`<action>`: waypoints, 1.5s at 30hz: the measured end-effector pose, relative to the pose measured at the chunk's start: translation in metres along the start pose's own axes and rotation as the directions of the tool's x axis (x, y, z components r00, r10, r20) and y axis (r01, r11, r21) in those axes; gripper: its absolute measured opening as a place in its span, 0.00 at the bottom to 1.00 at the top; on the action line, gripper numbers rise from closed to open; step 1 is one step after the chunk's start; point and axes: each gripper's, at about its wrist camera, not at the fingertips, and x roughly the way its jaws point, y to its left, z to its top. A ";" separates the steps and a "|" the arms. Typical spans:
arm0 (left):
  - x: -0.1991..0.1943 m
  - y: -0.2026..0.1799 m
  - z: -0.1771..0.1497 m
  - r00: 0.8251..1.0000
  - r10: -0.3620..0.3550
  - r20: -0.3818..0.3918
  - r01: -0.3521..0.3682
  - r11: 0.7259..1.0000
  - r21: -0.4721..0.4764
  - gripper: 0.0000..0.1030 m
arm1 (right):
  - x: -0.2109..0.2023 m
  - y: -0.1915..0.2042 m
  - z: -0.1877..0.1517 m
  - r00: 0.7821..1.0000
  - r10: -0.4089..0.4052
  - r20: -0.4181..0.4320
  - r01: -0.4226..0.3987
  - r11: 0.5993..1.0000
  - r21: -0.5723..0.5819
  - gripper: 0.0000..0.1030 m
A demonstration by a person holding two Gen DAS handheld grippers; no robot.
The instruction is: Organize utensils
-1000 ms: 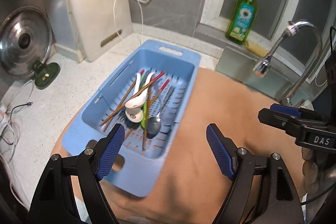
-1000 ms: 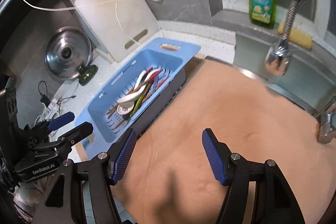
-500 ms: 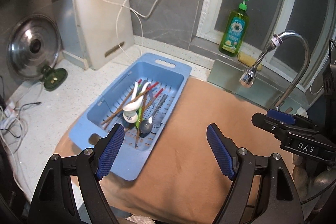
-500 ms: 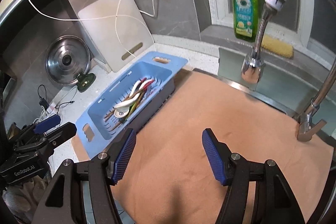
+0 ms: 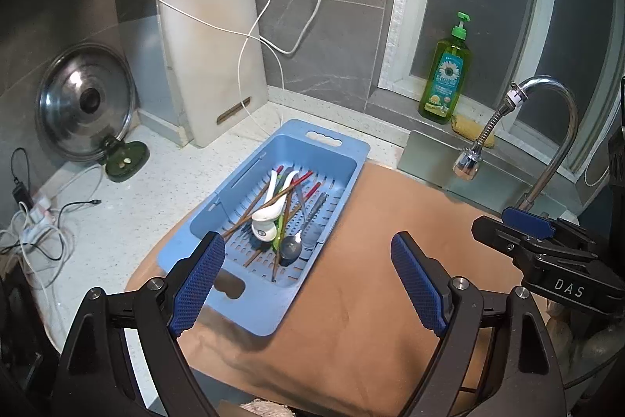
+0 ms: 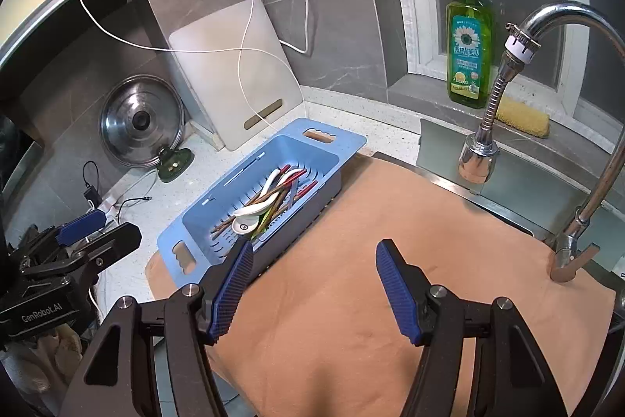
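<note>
— Holding anything, either tool?
— No. The left tool [image 5: 308,280] and right tool [image 6: 314,286] both gaped wide, empty.
— The utensils?
— White spoons [image 5: 269,210], chopsticks [image 5: 258,208] and a metal spoon [image 5: 291,247] lay jumbled in the blue basket [image 5: 336,153] on the desk [image 5: 129,217].

Location: a domestic kitchen, identified by the chrome faucet [image 6: 547,22] over a sink, dish soap bottle [image 6: 468,53] and sponge [image 6: 521,116] on the windowsill, cutting board [image 5: 213,65], pot lid [image 5: 84,102], and speckled countertop [image 5: 117,213].
</note>
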 end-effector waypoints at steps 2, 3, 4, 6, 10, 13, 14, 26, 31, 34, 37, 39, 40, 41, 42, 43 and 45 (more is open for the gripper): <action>-0.001 0.001 0.000 1.000 -0.005 0.002 0.005 1.000 -0.002 0.85 | 0.000 0.000 0.000 1.000 -0.001 0.000 0.001 1.000 -0.001 0.60; -0.001 0.002 0.000 1.000 -0.004 0.001 0.004 1.000 -0.002 0.85 | 0.000 0.001 0.000 1.000 -0.002 0.002 0.002 1.000 -0.002 0.60; -0.001 0.002 0.001 1.000 -0.004 0.001 0.004 1.000 0.000 0.85 | 0.000 0.001 0.000 1.000 -0.001 0.001 0.001 1.000 -0.003 0.60; -0.001 0.002 0.001 1.000 -0.005 -0.001 0.005 1.000 0.002 0.85 | -0.001 0.002 0.000 1.000 -0.002 0.001 0.002 1.000 -0.005 0.60; -0.002 0.002 0.000 1.000 -0.006 0.000 0.006 1.000 0.009 0.85 | -0.002 0.002 -0.002 1.000 -0.004 -0.001 0.004 1.000 -0.002 0.60; -0.002 0.002 0.000 1.000 -0.005 0.000 0.005 1.000 0.013 0.85 | -0.002 0.002 -0.002 1.000 -0.005 0.000 0.005 1.000 -0.003 0.60; -0.002 0.002 0.000 1.000 -0.005 -0.001 0.005 1.000 0.013 0.85 | -0.001 0.002 -0.002 1.000 -0.006 0.001 0.006 1.000 -0.003 0.60; -0.004 0.003 0.000 1.000 -0.010 0.000 0.010 1.000 0.005 0.85 | 0.001 0.000 -0.003 1.000 -0.002 -0.009 0.002 1.000 -0.002 0.60; -0.003 0.004 0.000 1.000 -0.011 -0.001 0.011 1.000 0.006 0.85 | 0.002 0.000 -0.004 1.000 -0.004 -0.012 0.004 1.000 -0.002 0.60; -0.003 0.004 0.000 1.000 -0.014 -0.002 0.014 1.000 0.004 0.85 | 0.004 0.000 -0.004 1.000 -0.005 -0.015 0.005 1.000 -0.004 0.60; -0.003 0.004 -0.001 1.000 -0.019 -0.005 0.019 1.000 0.001 0.85 | 0.005 0.000 -0.004 1.000 -0.004 -0.018 0.004 1.000 -0.001 0.60; -0.002 0.003 -0.001 1.000 -0.022 -0.006 0.022 1.000 0.003 0.85 | 0.006 0.000 -0.004 1.000 -0.005 -0.019 0.005 1.000 -0.001 0.60; -0.002 0.003 -0.001 1.000 -0.022 -0.005 0.022 1.000 0.004 0.85 | 0.006 0.000 -0.004 1.000 -0.004 -0.021 0.004 1.000 0.000 0.60; -0.002 0.003 -0.001 1.000 -0.022 -0.004 0.022 1.000 0.005 0.85 | 0.007 0.000 -0.004 1.000 -0.005 -0.022 0.005 1.000 0.001 0.60; -0.001 0.002 -0.001 1.000 -0.021 -0.004 0.021 1.000 0.006 0.85 | 0.007 -0.001 -0.004 1.000 -0.005 -0.023 0.006 1.000 0.002 0.60; -0.002 0.002 -0.002 1.000 -0.020 -0.004 0.020 1.000 0.005 0.85 | 0.008 -0.001 -0.004 1.000 -0.006 -0.023 0.006 1.000 0.003 0.60; -0.001 0.002 -0.001 1.000 -0.019 -0.003 0.019 1.000 0.008 0.85 | 0.008 -0.002 -0.004 1.000 -0.005 -0.023 0.006 1.000 0.006 0.60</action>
